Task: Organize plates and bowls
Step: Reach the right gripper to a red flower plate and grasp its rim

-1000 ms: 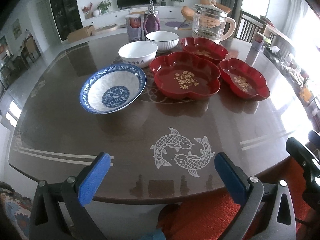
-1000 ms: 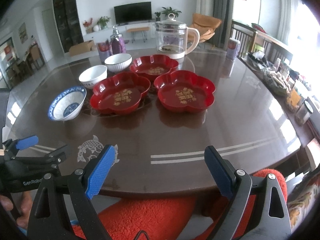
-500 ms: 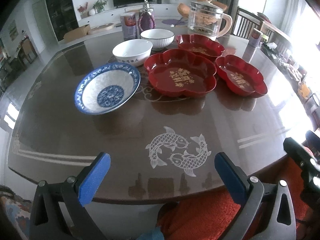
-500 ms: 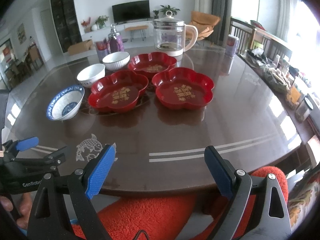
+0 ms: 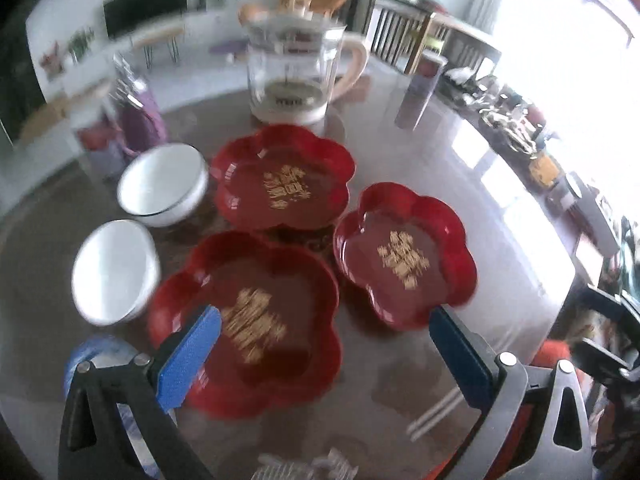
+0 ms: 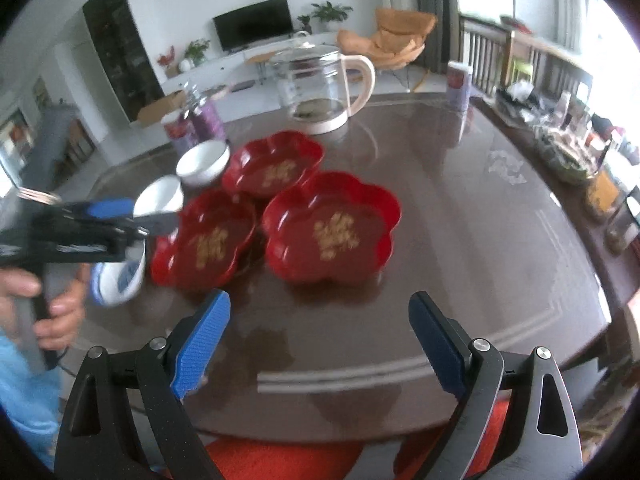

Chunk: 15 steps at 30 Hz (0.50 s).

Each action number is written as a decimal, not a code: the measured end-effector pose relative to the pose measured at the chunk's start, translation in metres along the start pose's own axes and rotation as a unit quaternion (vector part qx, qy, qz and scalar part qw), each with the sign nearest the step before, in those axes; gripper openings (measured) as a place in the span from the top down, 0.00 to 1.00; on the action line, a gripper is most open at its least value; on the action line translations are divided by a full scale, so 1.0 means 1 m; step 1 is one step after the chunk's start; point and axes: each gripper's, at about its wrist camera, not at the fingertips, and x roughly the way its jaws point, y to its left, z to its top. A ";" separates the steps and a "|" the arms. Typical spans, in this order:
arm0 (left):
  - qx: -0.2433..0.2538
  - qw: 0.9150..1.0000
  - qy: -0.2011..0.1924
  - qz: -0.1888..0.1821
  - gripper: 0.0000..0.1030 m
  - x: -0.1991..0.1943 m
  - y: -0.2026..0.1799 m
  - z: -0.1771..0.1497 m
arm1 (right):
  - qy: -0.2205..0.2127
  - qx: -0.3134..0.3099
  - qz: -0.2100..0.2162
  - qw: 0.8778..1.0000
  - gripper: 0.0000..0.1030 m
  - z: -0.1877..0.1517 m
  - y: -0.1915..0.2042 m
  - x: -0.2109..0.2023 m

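1. Three red plates point(image 5: 248, 320) point(image 5: 282, 182) point(image 5: 404, 256) clustered mid-table point(image 6: 460, 216), unstacked; two white bowls point(image 5: 116, 272) point(image 5: 164, 184) and blue-rimmed bowl point(image 6: 118, 280) just left of them
2. Left gripper point(image 5: 320, 356) spread wide over nearest plate, gripping nothing
3. Right gripper point(image 6: 320, 336) likewise apart, empty, short of right-hand plate
4. Judged: approach step, nothing stacked yet
5. Next: lower one finger under a rim, close, lift onto neighbouring plate

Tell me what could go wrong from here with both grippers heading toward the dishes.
The left gripper hangs open over the nearest red plate, with the blue-rimmed bowl right beside it; a fast approach could knock the bowl. The three red plates sit close together, so lifting one may nudge its neighbours. The glass kettle stands just behind the far plate; a push that way could hit it.
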 end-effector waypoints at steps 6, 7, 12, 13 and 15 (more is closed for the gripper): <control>-0.013 0.999 0.047 0.005 0.19 0.062 -0.001 0.040 | 0.080 0.109 0.009 0.991 0.10 0.032 -0.071 0.058; -0.016 0.998 0.058 0.000 0.23 0.072 -0.003 0.044 | 0.093 0.129 0.010 0.987 0.10 0.032 -0.082 0.067; -0.030 0.996 0.084 -0.015 0.33 0.098 -0.006 0.050 | 0.108 0.174 0.023 0.979 0.11 0.039 -0.107 0.099; -0.035 0.995 0.087 -0.014 0.34 0.103 -0.005 0.049 | 0.106 0.170 0.022 0.979 0.11 0.041 -0.108 0.102; -0.041 0.995 0.086 -0.013 0.37 0.110 -0.004 0.048 | 0.105 0.169 0.029 0.980 0.12 0.045 -0.108 0.108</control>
